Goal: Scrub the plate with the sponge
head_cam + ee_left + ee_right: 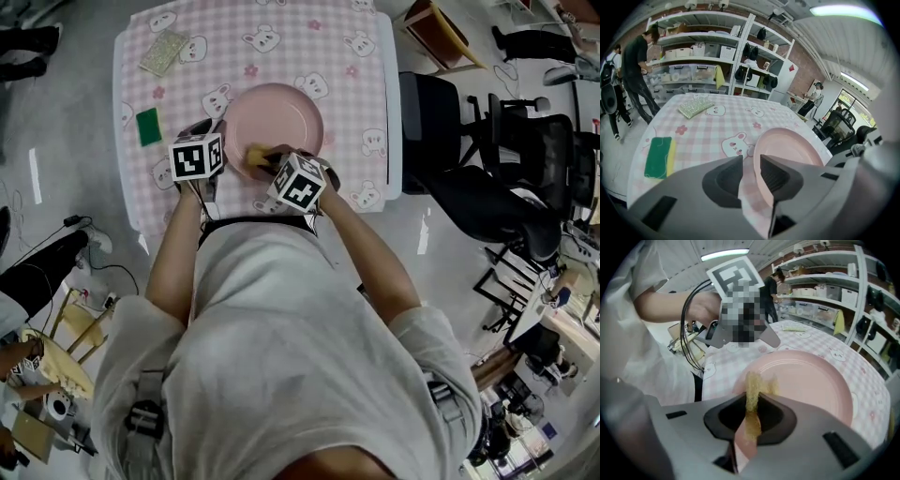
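Note:
A pink plate [277, 114] lies on the pink checked tablecloth [272, 42], just ahead of me. My left gripper [214, 131] is at the plate's left rim; in the left gripper view its jaws [751, 161] stand close together with the rim of the plate [787, 150] between them. My right gripper [262, 159] is at the plate's near edge, shut on a yellow sponge [255, 154]. In the right gripper view the sponge [752, 383] is squeezed thin between the jaws and touches the plate [811, 385] near its near rim.
A green and yellow sponge [148, 126] [658, 157] lies left of the plate. A pale textured scrub pad [164, 52] [696, 107] sits at the far left corner. Black office chairs [487, 159] stand right of the table. Shelves and a standing person [637, 70] are beyond it.

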A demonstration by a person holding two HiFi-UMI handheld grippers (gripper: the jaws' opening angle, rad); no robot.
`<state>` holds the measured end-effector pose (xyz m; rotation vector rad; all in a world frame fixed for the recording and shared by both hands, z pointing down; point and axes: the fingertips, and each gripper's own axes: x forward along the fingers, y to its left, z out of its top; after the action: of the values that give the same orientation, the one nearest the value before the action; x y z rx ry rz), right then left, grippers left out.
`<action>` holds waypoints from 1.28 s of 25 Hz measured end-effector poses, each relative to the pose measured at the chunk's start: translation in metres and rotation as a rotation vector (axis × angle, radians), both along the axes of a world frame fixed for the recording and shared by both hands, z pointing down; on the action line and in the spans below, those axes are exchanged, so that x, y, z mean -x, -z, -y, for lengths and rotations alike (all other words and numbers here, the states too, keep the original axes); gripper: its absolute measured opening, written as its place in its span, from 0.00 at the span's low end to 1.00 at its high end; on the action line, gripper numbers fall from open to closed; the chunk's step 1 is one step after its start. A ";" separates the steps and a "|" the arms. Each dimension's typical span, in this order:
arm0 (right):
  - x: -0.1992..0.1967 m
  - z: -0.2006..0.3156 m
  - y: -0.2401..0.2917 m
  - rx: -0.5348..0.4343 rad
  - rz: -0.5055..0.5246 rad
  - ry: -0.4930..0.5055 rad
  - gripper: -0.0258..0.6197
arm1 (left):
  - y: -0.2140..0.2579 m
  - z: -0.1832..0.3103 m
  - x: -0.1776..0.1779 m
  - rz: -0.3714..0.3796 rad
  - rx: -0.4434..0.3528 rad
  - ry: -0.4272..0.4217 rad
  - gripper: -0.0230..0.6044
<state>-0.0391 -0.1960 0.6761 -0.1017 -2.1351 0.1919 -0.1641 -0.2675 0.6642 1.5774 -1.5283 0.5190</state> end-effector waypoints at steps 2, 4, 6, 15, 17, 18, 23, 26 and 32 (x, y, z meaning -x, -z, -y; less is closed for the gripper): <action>-0.006 0.007 0.007 0.000 0.043 -0.077 0.13 | 0.012 -0.002 0.001 0.027 -0.030 -0.007 0.23; -0.014 0.015 0.013 0.006 0.087 -0.163 0.13 | 0.017 -0.008 -0.003 0.048 -0.046 -0.020 0.21; -0.023 0.023 0.020 0.010 0.136 -0.251 0.13 | 0.022 -0.016 -0.013 0.057 -0.060 -0.028 0.17; -0.053 0.036 0.063 0.004 0.300 -0.627 0.13 | 0.049 -0.036 -0.074 0.003 -0.118 -0.128 0.05; -0.059 0.033 0.066 -0.010 0.322 -0.686 0.13 | 0.049 -0.038 -0.085 -0.014 -0.127 -0.158 0.06; -0.062 0.032 0.068 -0.025 0.331 -0.717 0.13 | 0.051 -0.037 -0.090 -0.025 -0.138 -0.181 0.05; -0.065 0.021 0.078 -0.078 0.375 -0.876 0.13 | 0.068 -0.044 -0.110 -0.070 -0.205 -0.321 0.05; -0.062 0.005 0.085 -0.119 0.407 -0.971 0.13 | 0.081 -0.058 -0.110 -0.091 -0.255 -0.383 0.05; -0.063 -0.016 0.120 -0.265 0.450 -1.106 0.13 | 0.118 -0.072 -0.091 -0.104 -0.391 -0.456 0.05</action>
<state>0.0235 -0.1805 0.5560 1.3139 -2.4085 0.5531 -0.0732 -0.1951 0.5462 2.2437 -1.2389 0.3885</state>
